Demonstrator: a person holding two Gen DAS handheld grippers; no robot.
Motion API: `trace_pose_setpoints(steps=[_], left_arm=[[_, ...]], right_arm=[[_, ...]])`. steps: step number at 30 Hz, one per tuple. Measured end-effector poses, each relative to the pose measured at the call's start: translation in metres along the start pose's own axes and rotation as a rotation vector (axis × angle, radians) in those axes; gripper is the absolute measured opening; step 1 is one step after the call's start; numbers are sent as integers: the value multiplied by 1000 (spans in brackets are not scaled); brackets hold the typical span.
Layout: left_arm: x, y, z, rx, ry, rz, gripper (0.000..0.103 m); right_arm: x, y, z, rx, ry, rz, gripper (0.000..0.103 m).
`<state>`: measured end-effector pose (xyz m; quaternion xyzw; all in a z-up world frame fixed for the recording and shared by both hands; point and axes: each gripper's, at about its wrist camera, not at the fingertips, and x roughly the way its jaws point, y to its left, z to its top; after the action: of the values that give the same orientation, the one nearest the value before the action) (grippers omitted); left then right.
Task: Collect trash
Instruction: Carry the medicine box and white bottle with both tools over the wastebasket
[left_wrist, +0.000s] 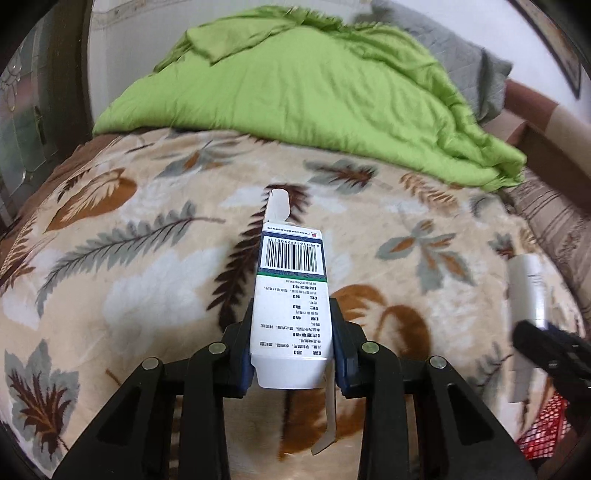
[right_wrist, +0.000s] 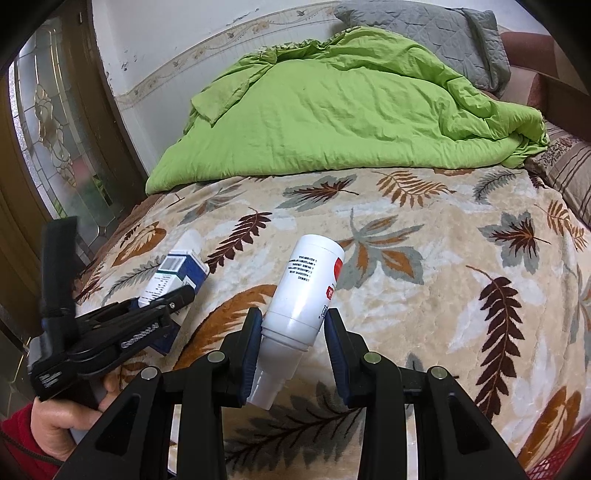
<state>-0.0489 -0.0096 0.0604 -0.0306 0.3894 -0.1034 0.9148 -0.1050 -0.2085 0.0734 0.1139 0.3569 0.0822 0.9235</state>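
- Gripping a small white-and-blue medicine carton (left_wrist: 290, 295), the left gripper (left_wrist: 293, 332) has its blue pads pressed on the carton's two long sides; the barcode face is turned up and an opened end flap (left_wrist: 277, 203) sticks out at the far end.
- Seen from the right wrist, the same carton (right_wrist: 177, 271) juts forward out of the left gripper (right_wrist: 168, 299), which a hand (right_wrist: 55, 417) with a red sleeve (right_wrist: 18, 435) holds at the lower left.
- A loose white strip (left_wrist: 328, 417) hangs down from the carton's near end, between the left gripper's arms.
- The right gripper (right_wrist: 293, 332) is closed on a white plastic bottle (right_wrist: 306, 284) with black print and a red mark on its label; the pads sit at the bottle's lower body, and its narrow neck (right_wrist: 267, 387) points back toward the camera.
- The bottle tilts up and to the right, its flat base the farthest part from the gripper.
- In the left wrist view the bottle (left_wrist: 524, 291) appears blurred at the right edge, with part of the right gripper (left_wrist: 550, 350) below it.
- Both items sit above a beige blanket printed with brown and grey leaves (right_wrist: 424, 277) that covers the bed; whether either touches it cannot be told.
- A rumpled lime-green quilt (right_wrist: 332, 107) lies across the far part of the bed, with a grey quilted pillow (right_wrist: 436, 26) behind it against the wall.
- A striped pillow (right_wrist: 569, 173) lies at the right edge of the bed.
- A red mesh basket (left_wrist: 543, 432) shows at the lower right corner.
- A wooden door with patterned glass (right_wrist: 48, 122) stands at the left.
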Motion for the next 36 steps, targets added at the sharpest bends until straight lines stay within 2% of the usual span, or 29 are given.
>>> trace_pose_setpoints(steps=[8,13,19,25,30,36], left_arm=[[-19,-26,-3,69,-69,-89,32],[-34,-42,-6,76,-74,-165,32],[-62,-82,-16,156,-67,-268,32],[-96,-152,-31,289,-39,-423,32],[-119,-212,-45,383,5,-560,32],[-136,-280,-70,507,48,-656,32]], right_arm=[[-5,-4,2,18,-22,-1,37],[-31,-13,2,45,-39,22,37],[-84,-48,-11,104,-56,14,37],[-151,-94,-38,183,-91,-55,37],[-213,-134,-61,254,-132,-162,37],[-274,-178,-91,352,-170,-265,37]])
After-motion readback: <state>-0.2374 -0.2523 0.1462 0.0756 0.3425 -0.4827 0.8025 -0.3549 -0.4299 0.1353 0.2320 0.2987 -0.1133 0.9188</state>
